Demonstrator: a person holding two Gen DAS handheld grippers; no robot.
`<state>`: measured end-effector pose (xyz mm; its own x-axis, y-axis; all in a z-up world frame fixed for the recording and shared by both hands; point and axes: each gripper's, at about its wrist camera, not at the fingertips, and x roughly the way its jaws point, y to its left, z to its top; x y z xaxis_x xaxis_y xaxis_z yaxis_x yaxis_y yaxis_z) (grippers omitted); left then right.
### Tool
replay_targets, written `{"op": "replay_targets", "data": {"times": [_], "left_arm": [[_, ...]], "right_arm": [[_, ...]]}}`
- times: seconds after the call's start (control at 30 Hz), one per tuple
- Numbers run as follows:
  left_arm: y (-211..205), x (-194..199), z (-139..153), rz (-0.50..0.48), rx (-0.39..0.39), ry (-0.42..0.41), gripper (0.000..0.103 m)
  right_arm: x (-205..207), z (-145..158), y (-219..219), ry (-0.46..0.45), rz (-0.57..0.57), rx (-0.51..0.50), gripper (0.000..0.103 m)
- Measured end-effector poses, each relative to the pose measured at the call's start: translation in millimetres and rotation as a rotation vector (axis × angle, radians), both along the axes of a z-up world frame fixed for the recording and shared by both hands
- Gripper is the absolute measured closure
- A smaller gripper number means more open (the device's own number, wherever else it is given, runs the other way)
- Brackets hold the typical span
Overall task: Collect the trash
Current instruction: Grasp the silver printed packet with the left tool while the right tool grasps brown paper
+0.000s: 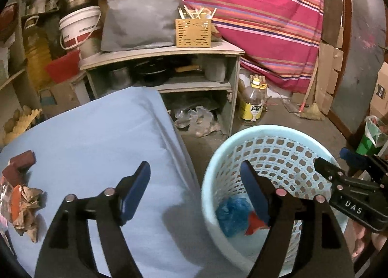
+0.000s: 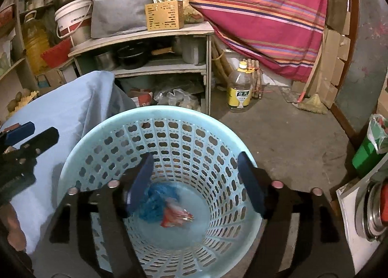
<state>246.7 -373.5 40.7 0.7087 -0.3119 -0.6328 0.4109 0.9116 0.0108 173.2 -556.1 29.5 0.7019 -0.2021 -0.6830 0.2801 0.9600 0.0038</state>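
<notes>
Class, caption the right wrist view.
Open right gripper above pale blue perforated plastic basket holding crumpled blue plastic bag and red wrapper.

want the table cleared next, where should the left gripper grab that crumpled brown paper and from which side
Judging by its pose, pinch the crumpled brown paper across its raised middle ridge, coming down from above. It lies loose on the blue cloth, so a low side approach would likely push it. The open left gripper must move left.

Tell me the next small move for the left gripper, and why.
Probably swing the left gripper left toward the crumpled brown paper on the light blue cloth. Its fingers are open and empty, the pale blue perforated plastic basket already holds a blue bag and red wrapper, and that paper remains uncollected.
</notes>
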Motion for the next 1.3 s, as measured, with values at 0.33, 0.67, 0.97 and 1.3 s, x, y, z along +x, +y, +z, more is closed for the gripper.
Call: {"op": "replay_targets", "data": {"times": [0.33,0.67,0.97,1.3], "left_arm": [[59,-15,10,0.041,-0.043,-0.027,0.014],[196,-32,23,0.208,0.018,-0.100,0.006],[342,-20,15,0.422,0.056,-0.085,0.006],[455,-6,-11,0.556,0.038,-0.019,0.006]], "right_arm": [[-18,26,29,-0.100,-0.050,0.017,0.005],[3,37,107,-0.141,0.012,0.082,0.004],[30,32,190,-0.114,0.093,0.079,0.004],[53,19,307,-0.083,0.326,0.003,0.004]]}}
